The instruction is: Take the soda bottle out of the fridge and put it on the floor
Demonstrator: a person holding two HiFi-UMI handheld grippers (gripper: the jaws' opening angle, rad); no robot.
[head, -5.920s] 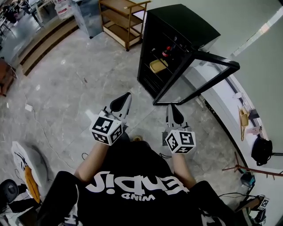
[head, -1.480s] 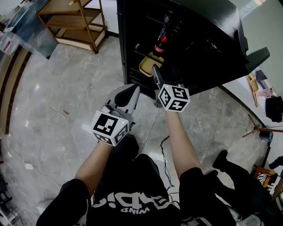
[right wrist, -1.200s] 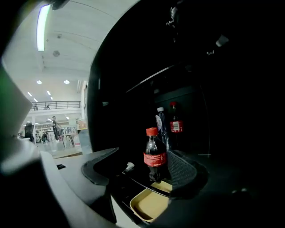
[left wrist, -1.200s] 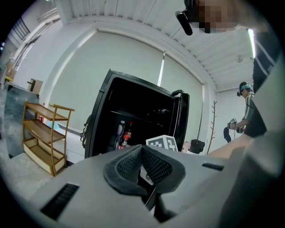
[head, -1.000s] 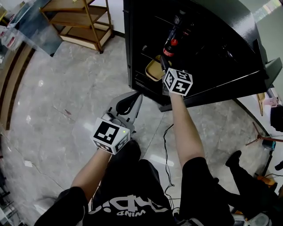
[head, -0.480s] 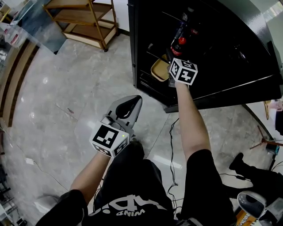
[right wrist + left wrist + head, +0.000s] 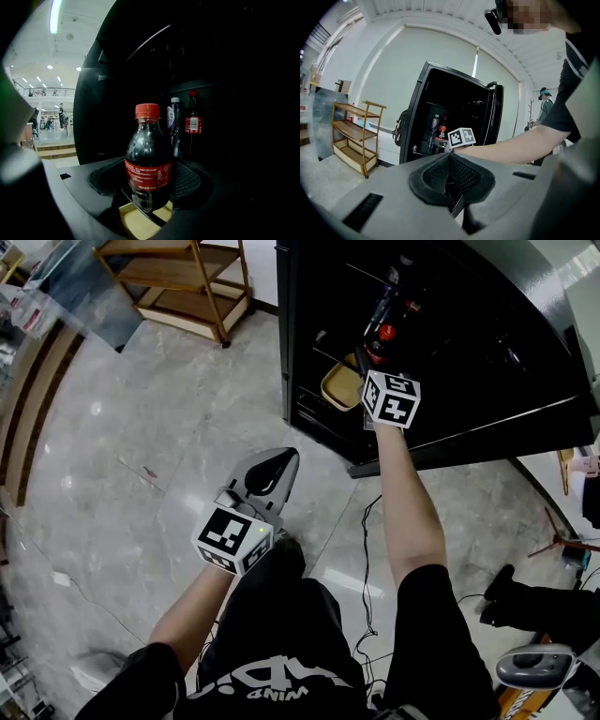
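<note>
The soda bottle [image 7: 149,159], dark cola with a red cap and red label, stands upright inside the open black fridge [image 7: 450,324]. It rests on a yellow tray [image 7: 136,225]. My right gripper [image 7: 149,182] reaches into the fridge with its jaws either side of the bottle's lower half. The jaws are closing, and a small gap still shows beside the pads. In the head view the bottle's cap [image 7: 382,332] sits just past the right gripper [image 7: 373,360]. My left gripper [image 7: 270,467] hangs shut over the floor, holding nothing.
Two more bottles [image 7: 174,126] [image 7: 193,124] stand behind the cola. The fridge door [image 7: 487,432] swings out to the right. A wooden shelf unit [image 7: 187,277] stands at the far left. A black cable [image 7: 364,521] runs over the marble floor. Another person's legs [image 7: 534,601] are at the right.
My right gripper has pushed deeper into the fridge, up to the cola bottle. The left gripper has stayed low over the floor.
</note>
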